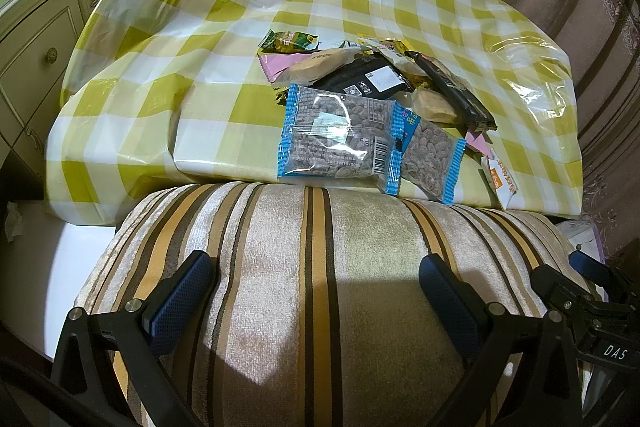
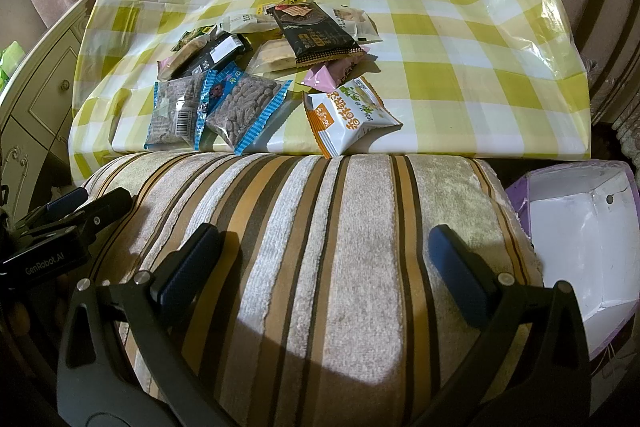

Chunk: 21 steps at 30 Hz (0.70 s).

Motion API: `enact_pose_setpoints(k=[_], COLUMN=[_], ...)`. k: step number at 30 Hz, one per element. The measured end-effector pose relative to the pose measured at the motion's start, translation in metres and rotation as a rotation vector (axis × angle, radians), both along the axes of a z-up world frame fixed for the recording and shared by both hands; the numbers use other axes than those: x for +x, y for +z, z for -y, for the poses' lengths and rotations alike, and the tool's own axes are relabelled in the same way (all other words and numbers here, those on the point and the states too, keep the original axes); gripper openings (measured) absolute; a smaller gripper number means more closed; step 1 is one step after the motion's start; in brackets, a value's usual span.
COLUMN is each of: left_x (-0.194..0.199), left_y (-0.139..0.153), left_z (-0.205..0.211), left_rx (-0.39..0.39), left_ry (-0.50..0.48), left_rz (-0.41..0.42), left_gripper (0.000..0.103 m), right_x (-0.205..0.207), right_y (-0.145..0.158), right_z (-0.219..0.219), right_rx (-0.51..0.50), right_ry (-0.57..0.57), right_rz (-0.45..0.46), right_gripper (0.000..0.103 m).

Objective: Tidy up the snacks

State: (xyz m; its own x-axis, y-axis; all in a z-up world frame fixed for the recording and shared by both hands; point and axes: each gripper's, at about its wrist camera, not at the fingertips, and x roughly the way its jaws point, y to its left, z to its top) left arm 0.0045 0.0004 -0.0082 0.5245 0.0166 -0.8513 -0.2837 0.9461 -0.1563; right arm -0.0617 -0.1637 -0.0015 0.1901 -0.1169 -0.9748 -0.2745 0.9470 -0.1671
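Both tongs, left (image 1: 316,291) and right (image 2: 324,267), hover apart and empty over a striped cushion (image 2: 320,247). Snack packets (image 2: 248,67) lie heaped on the checked counter (image 2: 440,27). Overlapping wrappers risk a double grab.

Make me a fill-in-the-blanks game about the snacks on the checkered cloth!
1. The tablecloth has white and ____ checks.
2. The two packets nearest the striped cushion on the left, the nut packets, have ____ edges.
3. The jaws of the left gripper and right gripper are both ____.

Missing words: yellow; blue; open
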Motion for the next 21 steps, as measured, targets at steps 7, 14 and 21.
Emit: enact_pose_setpoints(k=[7,14,21], left_x=[-0.0001,-0.0001,-0.0007], left_y=[-0.0001,-0.0001,0.0038], left_z=[-0.0001,-0.0001,-0.0024], left_rx=[0.000,0.000,-0.027], left_ry=[0.000,0.000,0.010], left_rz=[0.000,0.001,0.011], left_gripper=[0.103,0.103,0.103], right_x=[0.0001,-0.0001,-0.0024], right_y=[0.0003,0.0007,-0.0009], right_z=[-0.0001,0.0006,-0.0029], right_rx=[0.000,0.004,-0.023], right_ry=[0.000,0.000,0.017], right_rz=[0.000,0.003,0.011], right_gripper=[0.103,0.103,0.103])
